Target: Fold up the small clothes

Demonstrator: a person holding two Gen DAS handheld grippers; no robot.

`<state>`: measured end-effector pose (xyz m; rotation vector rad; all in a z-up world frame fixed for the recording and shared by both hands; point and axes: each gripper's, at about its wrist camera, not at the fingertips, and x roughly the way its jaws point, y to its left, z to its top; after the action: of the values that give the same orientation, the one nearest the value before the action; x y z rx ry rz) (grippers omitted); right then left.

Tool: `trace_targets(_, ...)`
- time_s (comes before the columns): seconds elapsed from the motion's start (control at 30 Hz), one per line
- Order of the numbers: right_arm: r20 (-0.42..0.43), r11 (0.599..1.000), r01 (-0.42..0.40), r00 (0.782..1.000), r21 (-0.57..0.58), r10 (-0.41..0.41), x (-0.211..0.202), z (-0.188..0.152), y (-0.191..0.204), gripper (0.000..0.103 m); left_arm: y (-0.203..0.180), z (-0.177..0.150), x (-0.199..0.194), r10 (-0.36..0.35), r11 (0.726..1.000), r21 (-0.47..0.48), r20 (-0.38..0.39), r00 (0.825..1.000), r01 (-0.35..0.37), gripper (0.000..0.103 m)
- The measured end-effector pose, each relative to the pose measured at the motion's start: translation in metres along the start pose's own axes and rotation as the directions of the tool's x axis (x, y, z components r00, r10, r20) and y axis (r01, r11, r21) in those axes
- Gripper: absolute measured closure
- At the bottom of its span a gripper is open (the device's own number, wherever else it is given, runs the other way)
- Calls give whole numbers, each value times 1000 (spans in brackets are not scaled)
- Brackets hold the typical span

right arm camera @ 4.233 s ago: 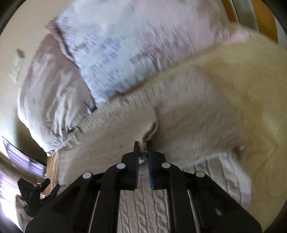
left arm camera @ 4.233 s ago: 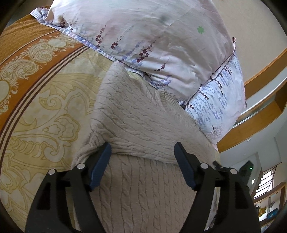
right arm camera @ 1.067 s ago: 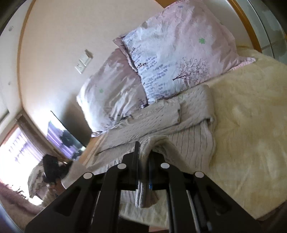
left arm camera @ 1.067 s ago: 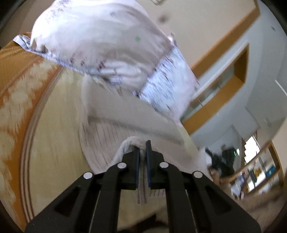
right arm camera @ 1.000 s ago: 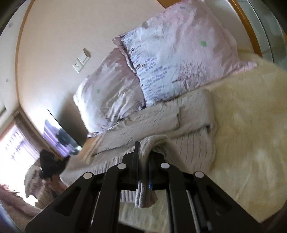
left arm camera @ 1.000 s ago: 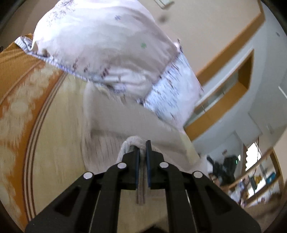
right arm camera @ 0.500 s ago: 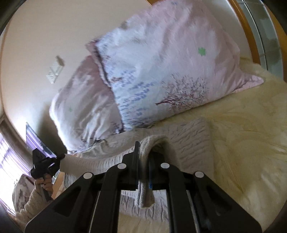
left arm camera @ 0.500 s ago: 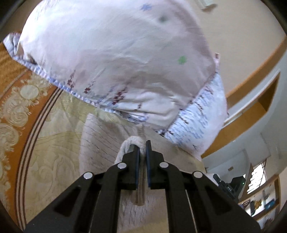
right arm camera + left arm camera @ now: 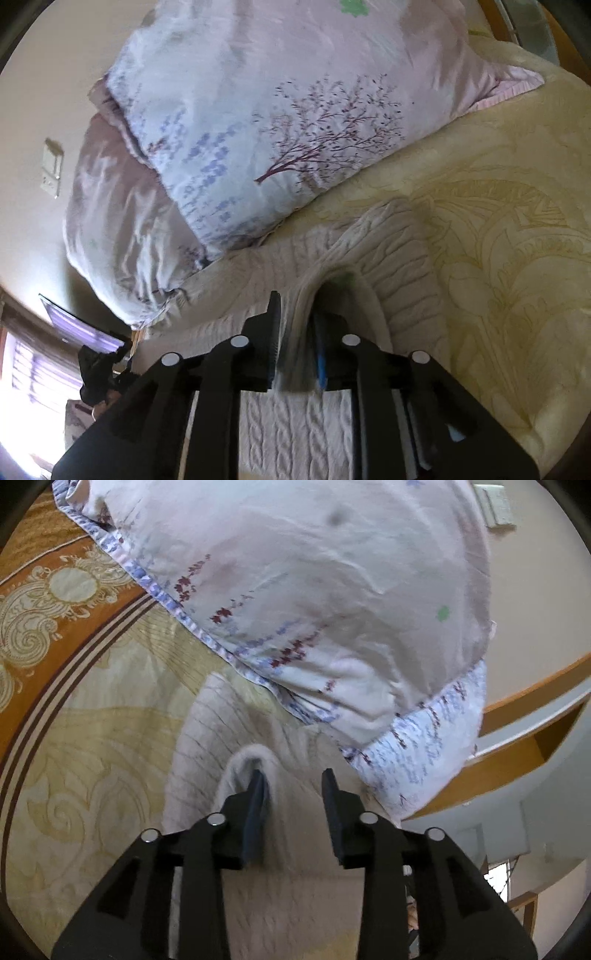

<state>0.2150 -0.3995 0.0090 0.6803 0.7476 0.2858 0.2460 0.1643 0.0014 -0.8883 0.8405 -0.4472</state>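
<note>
Sweater (image 9: 207, 760) runs off frame at 6 o'clock; its far edge hidden under pillow (image 9: 314, 590).

Cream cable-knit sweater (image 9: 207, 746) folded on bed (pillows just beyond).

Your right gripper (image 9: 295, 332) has its jaws parted, with a raised fold of the cream cable-knit sweater (image 9: 388, 251) between them. The sweater lies on the yellow patterned bed (image 9: 517, 221), just below two floral pillows (image 9: 295, 110).
</note>
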Motion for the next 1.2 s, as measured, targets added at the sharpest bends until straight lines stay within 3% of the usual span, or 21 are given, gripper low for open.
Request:
trace_targets(0.2,-22,1000,-3,1000,-29,2,-3,-8,5,86,-6,-18,-1,-1,1000,14,-53,999,2,71)
trace_targets(0.23,-19,999,1,1000,-44,-2,-3,-9,8,90,-7,-21,1,-1,1000,19,-70,998,2,71)
trace_targets(0.37,30,999,-11,999,-46,13,-1,-1,14,94,-15,-19,13,17,997,74,-94,995,-10,96)
trace_targets(0.47,118,1000,-23,993,-8,24,1,18,14,94,-16,-1,19,9,999,40,-16,1000,-8,98)
trace_targets(0.53,162,999,12,987,38,-18,9,30,10,94,-8,12,21,1,1000,-30,56,998,1,98)
trace_targets(0.6,141,997,36,989,73,-46,18,34,6,90,-1,20,25,-10,994,-105,75,997,18,92)
trace_targets(0.63,132,996,41,990,82,-52,19,32,4,79,0,21,25,-9,992,-121,76,997,18,87)
trace_targets(0.67,138,996,49,989,81,-60,16,29,4,58,0,20,22,-6,992,-127,74,997,15,70)
trace_targets(0.7,160,996,66,984,63,-76,10,25,4,48,0,18,16,3,993,-116,73,997,5,55)
trace_targets(0.73,181,996,83,979,45,-90,2,22,5,37,0,16,11,18,994,-106,75,997,-10,50)
trace_targets(0.8,198,995,100,975,29,-103,-10,18,3,37,4,13,-3,38,996,-85,68,997,-32,43)
trace_targets(0.9,205,993,109,972,36,-114,-31,8,-8,38,10,7,-17,80,995,-62,56,995,-76,44)
trace_targets(0.97,195,991,130,972,13,-130,-36,2,-8,51,8,1,-26,129,992,-5,58,990,-129,44)
trace_targets(1.2,146,974,197,973,-114,-180,-40,-28,1,56,-13,-26,-44,219,949,213,75,973,-230,44)
